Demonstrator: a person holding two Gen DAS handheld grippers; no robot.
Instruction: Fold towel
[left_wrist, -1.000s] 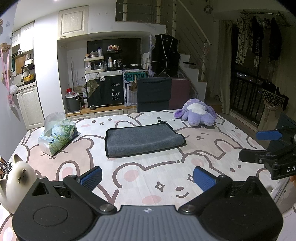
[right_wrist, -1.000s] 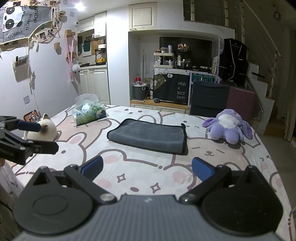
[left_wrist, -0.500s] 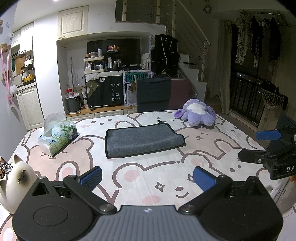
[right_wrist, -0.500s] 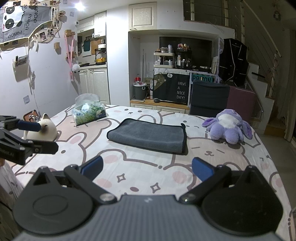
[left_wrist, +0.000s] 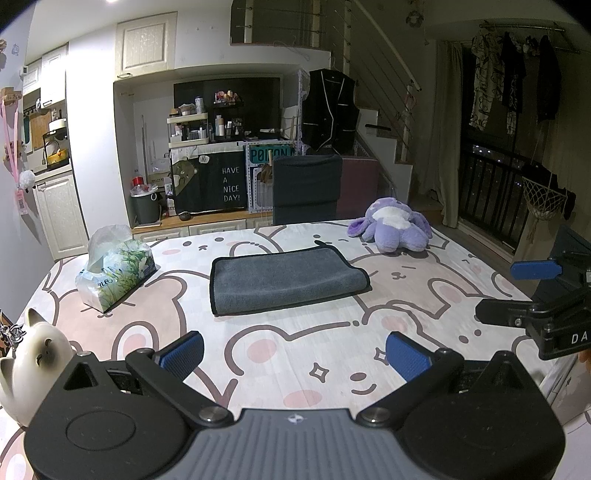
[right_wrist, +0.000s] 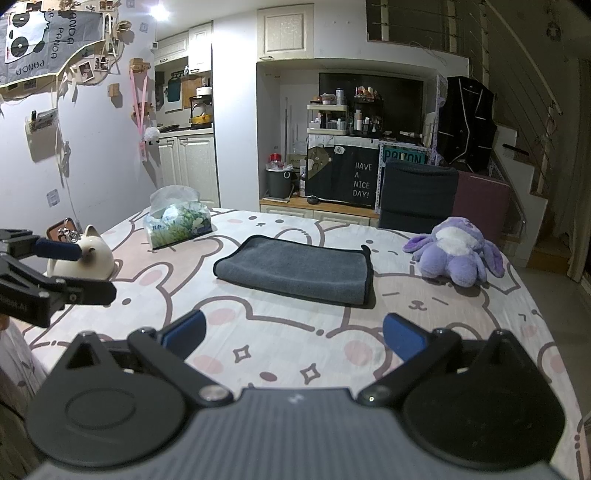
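Note:
A grey towel (left_wrist: 284, 280) with black trim lies folded flat in the middle of the table; it also shows in the right wrist view (right_wrist: 297, 270). My left gripper (left_wrist: 294, 355) is open and empty, held above the near table edge, well short of the towel. My right gripper (right_wrist: 293, 335) is open and empty, also near the front edge. The right gripper shows at the right edge of the left wrist view (left_wrist: 532, 291). The left gripper shows at the left edge of the right wrist view (right_wrist: 55, 269).
The table has a bear-print cloth (left_wrist: 295, 343). A tissue pack (left_wrist: 114, 271) lies at the left, a white cat figurine (left_wrist: 33, 354) at the near left, a purple plush toy (left_wrist: 391, 225) at the far right. A dark chair (left_wrist: 306, 194) stands behind the table.

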